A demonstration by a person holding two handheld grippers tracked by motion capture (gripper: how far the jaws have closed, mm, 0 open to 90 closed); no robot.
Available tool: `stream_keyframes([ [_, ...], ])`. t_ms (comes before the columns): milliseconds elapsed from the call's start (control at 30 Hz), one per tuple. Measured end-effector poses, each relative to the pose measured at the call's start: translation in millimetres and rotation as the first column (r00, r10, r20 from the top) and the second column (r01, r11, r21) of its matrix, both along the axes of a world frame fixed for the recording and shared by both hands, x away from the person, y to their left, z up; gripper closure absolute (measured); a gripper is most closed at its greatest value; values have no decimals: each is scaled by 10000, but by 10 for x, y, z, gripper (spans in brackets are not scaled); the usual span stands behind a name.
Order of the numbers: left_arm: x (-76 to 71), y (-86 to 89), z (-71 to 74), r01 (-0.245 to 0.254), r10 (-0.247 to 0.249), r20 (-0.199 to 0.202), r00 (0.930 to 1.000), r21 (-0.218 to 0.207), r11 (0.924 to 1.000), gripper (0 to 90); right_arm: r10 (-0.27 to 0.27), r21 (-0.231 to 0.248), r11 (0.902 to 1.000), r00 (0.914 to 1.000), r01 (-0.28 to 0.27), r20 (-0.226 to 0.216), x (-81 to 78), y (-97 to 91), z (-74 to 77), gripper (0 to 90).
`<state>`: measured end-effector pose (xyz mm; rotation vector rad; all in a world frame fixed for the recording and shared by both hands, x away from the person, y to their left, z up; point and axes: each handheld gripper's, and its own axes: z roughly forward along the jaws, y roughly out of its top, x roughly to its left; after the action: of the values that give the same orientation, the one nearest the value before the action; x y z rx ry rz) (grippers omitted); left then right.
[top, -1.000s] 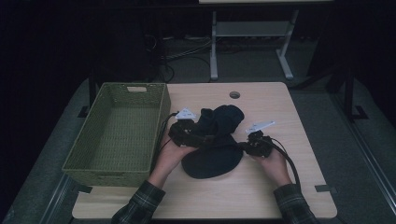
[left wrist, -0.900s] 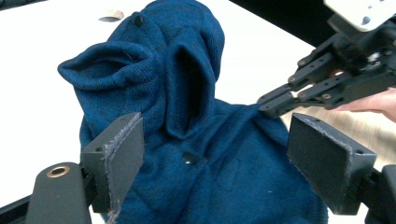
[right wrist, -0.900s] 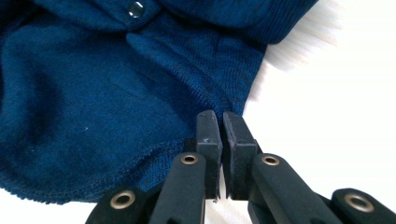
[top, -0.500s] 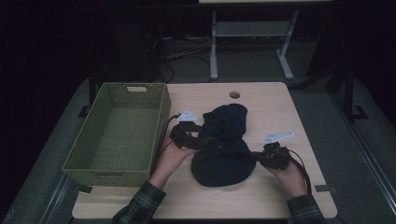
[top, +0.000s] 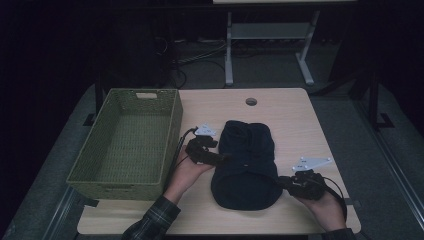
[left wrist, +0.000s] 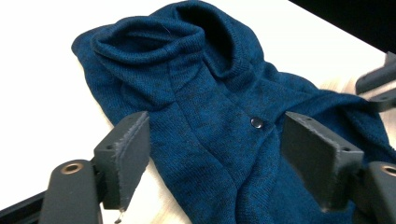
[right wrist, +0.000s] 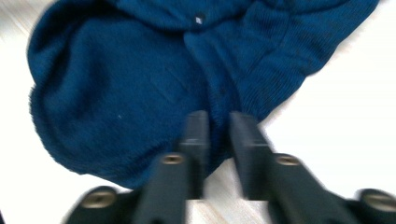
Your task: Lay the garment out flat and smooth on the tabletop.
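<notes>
A dark blue knitted garment (top: 247, 165) with a small snap button (left wrist: 256, 122) lies spread flat on the wooden table (top: 300, 115). My left gripper (top: 222, 160) rests at its left edge. In the left gripper view its jaws (left wrist: 217, 123) stand wide apart over the knit and have just been closing a little, with the pads off the cloth. My right gripper (top: 280, 182) is at the garment's (right wrist: 116, 84) near right hem. Its jaws (right wrist: 218, 119) have just been opening to a narrow gap, the hem lying at their tips.
A green woven basket (top: 172, 125) stands empty on the left of the table, close to my left hand. A round cable hole (top: 251, 101) is at the far edge. The other gripper (left wrist: 378, 84) shows at the right of the left gripper view.
My right gripper has moved right and toward the near edge, drawing the garment's hem out flatter, and its jaws have parted. The left gripper has stayed put.
</notes>
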<state>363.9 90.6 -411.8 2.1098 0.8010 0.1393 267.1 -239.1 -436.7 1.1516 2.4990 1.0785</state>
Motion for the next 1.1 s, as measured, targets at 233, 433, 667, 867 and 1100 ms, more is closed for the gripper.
stream_keyframes([
  [233,47,-71,-87,-10,0,225,9997,430,9991,490,-228,502,9985,9984,202,519,207,-54,189,765],
  [433,147,-137,-171,-331,286,459,9985,1005,9944,755,-466,184,9988,9971,455,603,600,5,90,897],
  [667,318,-221,-239,-933,864,693,9938,1043,9902,860,-818,156,9966,9947,810,621,1003,106,13,898],
  [867,458,-320,-409,-986,932,378,9949,1826,9782,891,-852,-46,9963,9955,855,418,1216,168,-102,899],
  [1100,479,-265,-489,-869,891,-9,9960,2158,9726,899,-874,-708,9936,9960,885,192,1338,232,-288,899],
])
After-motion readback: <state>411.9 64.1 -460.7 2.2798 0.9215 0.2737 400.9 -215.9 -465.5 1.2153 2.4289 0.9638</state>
